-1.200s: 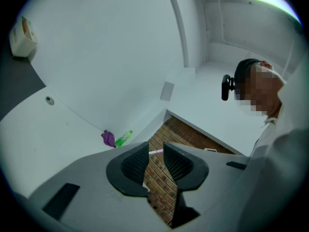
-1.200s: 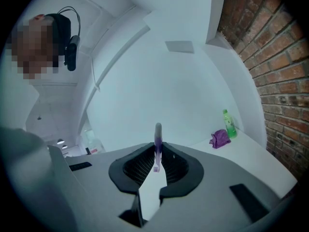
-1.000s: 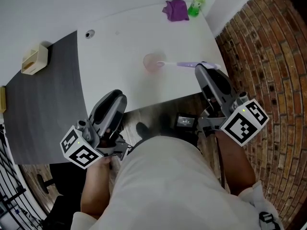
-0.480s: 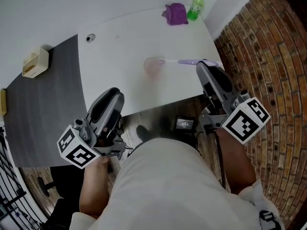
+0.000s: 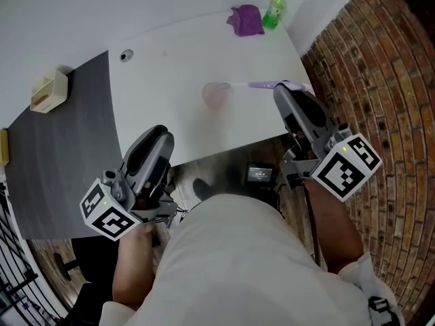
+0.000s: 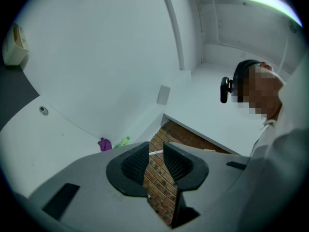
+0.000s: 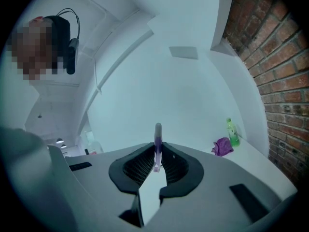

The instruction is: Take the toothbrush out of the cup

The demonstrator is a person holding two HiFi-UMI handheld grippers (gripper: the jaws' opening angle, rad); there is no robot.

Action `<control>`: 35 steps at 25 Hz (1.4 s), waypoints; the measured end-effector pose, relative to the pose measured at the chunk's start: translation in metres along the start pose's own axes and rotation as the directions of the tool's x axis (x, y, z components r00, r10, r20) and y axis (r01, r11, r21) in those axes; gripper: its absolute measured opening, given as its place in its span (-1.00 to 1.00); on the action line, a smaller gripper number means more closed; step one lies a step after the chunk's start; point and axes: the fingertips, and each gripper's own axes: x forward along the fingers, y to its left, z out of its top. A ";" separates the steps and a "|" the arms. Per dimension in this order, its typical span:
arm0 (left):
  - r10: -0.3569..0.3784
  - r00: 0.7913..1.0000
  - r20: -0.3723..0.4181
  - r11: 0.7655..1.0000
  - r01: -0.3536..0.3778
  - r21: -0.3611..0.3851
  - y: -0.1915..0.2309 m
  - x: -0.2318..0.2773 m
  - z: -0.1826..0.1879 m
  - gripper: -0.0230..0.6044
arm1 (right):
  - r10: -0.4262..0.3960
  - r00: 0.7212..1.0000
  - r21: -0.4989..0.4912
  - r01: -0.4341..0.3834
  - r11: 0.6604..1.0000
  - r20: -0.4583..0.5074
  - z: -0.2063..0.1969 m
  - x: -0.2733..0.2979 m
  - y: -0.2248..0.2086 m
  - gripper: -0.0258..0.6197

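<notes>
The table (image 5: 170, 60) is white, and the mat (image 5: 61, 155) at 9 o'clock is dark grey. The cup (image 5: 216, 94) is pale translucent pink and the toothbrush (image 5: 262, 85) lilac. At 1 o'clock are a purple cloth (image 5: 246, 19) and a green bottle (image 5: 273, 9). The brick wall (image 5: 380, 80) at 3 o'clock is red-brown. The left gripper (image 5: 158, 136) and right gripper (image 5: 289, 90) are grey, with black-and-white square markers.

Toothbrush (image 5: 262, 85): lilac handle, pale tip, lying nearly level, clamped at its right end in the right gripper (image 5: 289, 88); left tip meets the cup's rim. Cup (image 5: 216, 94): pale pink, translucent, upright, mid-table on white table (image 5: 163, 80).
</notes>
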 end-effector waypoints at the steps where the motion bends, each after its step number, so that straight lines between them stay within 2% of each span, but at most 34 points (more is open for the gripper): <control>1: 0.000 1.000 0.000 1.000 0.000 0.000 -0.001 0.000 0.000 -0.69 | 0.001 1.000 -0.001 -0.001 1.000 -0.001 0.000 0.000 0.000 -0.76; 35: 0.008 1.000 -0.025 1.000 -0.009 -0.025 0.001 0.004 -0.015 -0.69 | 0.002 0.999 -0.004 -0.003 1.000 -0.036 -0.012 0.005 -0.003 -0.76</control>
